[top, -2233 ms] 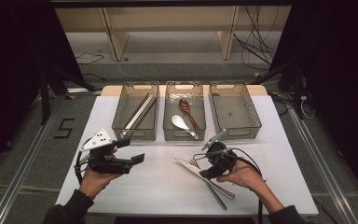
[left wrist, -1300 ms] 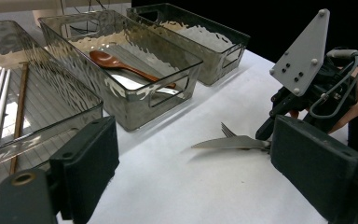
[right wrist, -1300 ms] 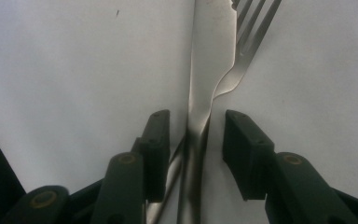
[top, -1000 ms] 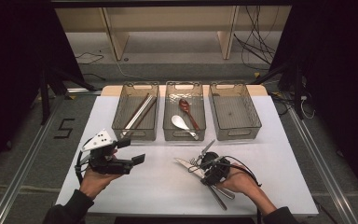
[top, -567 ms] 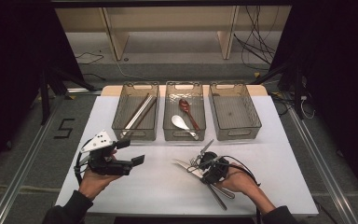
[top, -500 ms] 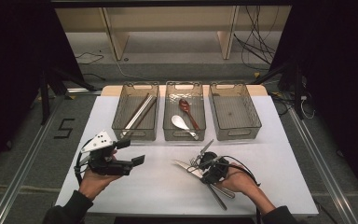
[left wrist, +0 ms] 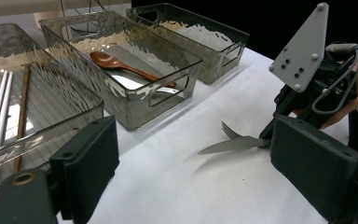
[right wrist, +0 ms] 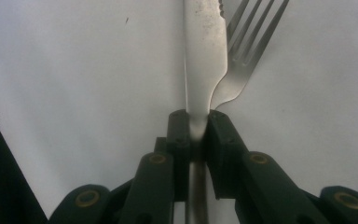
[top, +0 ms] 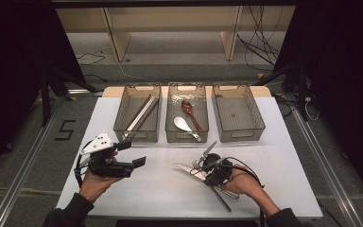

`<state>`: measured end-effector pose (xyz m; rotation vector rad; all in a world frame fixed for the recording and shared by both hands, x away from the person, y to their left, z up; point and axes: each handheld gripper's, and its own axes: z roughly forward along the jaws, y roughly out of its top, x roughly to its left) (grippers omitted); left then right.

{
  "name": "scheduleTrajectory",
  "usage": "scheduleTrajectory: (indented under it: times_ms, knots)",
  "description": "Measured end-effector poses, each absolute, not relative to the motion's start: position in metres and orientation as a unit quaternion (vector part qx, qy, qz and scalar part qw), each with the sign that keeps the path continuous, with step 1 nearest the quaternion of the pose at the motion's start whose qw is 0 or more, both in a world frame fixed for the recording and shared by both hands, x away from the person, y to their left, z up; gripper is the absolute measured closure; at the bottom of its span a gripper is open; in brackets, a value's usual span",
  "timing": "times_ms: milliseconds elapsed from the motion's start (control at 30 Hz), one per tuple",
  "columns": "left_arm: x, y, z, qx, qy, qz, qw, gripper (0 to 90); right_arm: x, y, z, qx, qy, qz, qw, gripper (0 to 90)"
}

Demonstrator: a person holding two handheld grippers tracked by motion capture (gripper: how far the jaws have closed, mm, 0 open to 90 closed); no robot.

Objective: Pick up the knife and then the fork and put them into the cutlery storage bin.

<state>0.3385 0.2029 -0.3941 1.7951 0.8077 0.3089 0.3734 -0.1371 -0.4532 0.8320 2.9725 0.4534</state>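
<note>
Right, w/ the right claw (right wrist: 198, 128) we've just been closing, and the jaws now pinch the knife (right wrist: 204, 51) at the neck where blade meets handle. In the right claw view the pads press flat on both sides of the steel, no gap left. A couple of secs ago that claw sat wider over the cutlery pile at the front of the tabletop (top: 160, 189); now it's down on it and clamped.

The fork (right wrist: 249, 42) lies just beside the blade, tines fanned off to one side; its stem seems to sit outside the pads, tho we can't tell for sure if it's caught too. In the left claw view the knife (left wrist: 230, 144) and fork tips poke out together just above the white surface, so the pair may come up as one. Worth watching.

Left claw (top: 132, 153) hangs open w/ nothing between the jaws, parked near the front left, same spot as before.

What it means, by our read: grip's made, lift comes next. Three clear bins at the back: left bin (top: 123, 120) has chopsticks (top: 141, 113), middle bin (top: 172, 118) has the spoons (top: 186, 120), right bin (top: 257, 118) holds nothing visible. That one looks the likely home for the knife, approx straight ahead of the right hand (top: 238, 182).
</note>
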Motion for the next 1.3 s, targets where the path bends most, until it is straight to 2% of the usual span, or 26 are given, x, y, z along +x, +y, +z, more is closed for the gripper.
scheduleTrajectory:
  times_ms: [667, 1300]
  knots:
    - [0.338, 0.203, -0.394, 0.758, 0.339, 0.130, 0.543, 14.6, 0.378, -0.149, -0.438, 0.285, 0.940, 0.184, 0.026, 81.0]
    - [0.339, 0.203, -0.394, 0.756, 0.342, 0.132, 0.543, 14.5, 0.391, -0.169, -0.405, 0.323, 0.909, 0.259, 0.039, 81.0]
